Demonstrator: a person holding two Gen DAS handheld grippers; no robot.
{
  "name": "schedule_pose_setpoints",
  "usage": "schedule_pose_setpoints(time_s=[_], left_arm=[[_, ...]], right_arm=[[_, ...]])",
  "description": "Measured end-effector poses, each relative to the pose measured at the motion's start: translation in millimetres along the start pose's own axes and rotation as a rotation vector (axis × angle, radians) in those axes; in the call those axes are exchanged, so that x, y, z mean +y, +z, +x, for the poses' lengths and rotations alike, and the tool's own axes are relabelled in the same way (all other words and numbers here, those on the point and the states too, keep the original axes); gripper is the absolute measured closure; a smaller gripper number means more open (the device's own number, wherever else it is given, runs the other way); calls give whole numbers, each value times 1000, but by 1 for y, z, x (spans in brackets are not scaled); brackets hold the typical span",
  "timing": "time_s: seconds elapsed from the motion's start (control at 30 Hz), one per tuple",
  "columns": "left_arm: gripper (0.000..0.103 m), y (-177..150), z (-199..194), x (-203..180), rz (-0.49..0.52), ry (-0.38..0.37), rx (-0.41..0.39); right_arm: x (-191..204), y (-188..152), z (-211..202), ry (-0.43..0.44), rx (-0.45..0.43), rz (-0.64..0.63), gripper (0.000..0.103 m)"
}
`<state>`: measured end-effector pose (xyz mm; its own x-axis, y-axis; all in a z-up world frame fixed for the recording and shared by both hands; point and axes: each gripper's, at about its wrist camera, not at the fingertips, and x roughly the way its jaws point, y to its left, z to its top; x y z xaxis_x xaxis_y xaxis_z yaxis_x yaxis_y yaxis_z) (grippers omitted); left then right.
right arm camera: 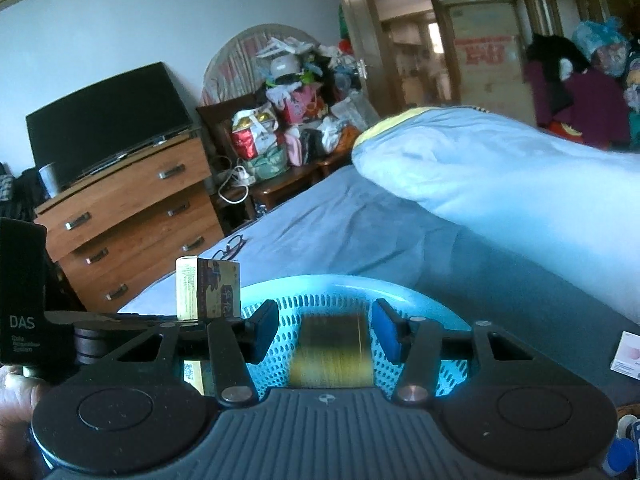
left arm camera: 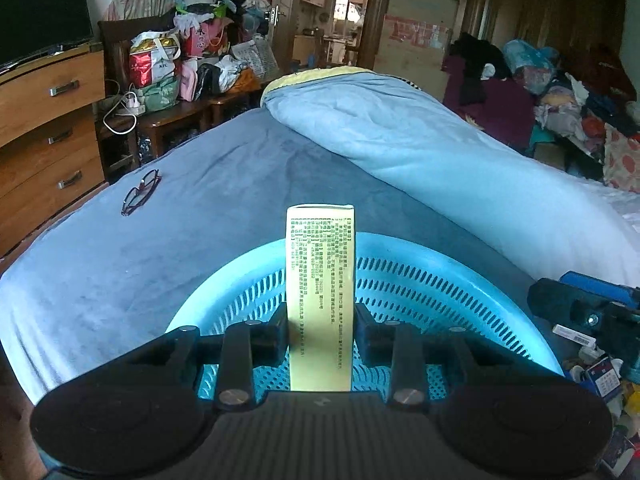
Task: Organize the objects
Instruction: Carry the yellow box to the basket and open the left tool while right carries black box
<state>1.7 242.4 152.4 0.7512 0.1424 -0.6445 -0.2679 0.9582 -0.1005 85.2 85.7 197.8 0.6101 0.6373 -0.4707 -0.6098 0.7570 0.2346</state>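
Blue basket (left arm camera: pixel 460 276) sits on the bed just below both grippers. My left gripper (left arm camera: pixel 320 332) pinches the yellow box (left arm camera: pixel 320 280) upright over it; lower before releasing. My right gripper (right arm camera: pixel 325 330) is spread, a blurred box (right arm camera: pixel 332 350) loose between its pads.

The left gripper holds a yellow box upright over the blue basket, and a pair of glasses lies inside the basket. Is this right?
One detail is wrong. The glasses lie on the bed cover, far from the blue basket, as the left wrist view shows. The rest stands: the left gripper holds the yellow box upright over the basket.
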Motion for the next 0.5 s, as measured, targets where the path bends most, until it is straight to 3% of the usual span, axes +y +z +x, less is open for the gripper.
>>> schedule_pose_setpoints(time_s=[0.07, 0.17, 0.2, 0.27, 0.33, 0.4, 0.5], left_arm=[[60, -1, 1, -1, 3, 1, -5], [46, -2, 0, -2, 12, 21, -30], [44, -3, -2, 0, 10, 42, -54], [29, -5, -9, 12, 1, 94, -138], [24, -13, -8, 29, -9, 167, -182], [27, -20, 3, 44, -12, 213, -156], [41, -29, 20, 54, -17, 256, -99]], right_arm=[[0, -2, -1, -12, -11, -1, 20], [0, -6, -6, -51, -52, -31, 12], [0, -9, -7, -69, -70, -51, 11], [-3, -20, -11, -112, -116, -120, 8], [-12, -39, -15, -164, -161, -173, 3], [-25, -58, -15, -196, -165, -177, 2], [-42, -82, -10, -221, -154, -97, 2]])
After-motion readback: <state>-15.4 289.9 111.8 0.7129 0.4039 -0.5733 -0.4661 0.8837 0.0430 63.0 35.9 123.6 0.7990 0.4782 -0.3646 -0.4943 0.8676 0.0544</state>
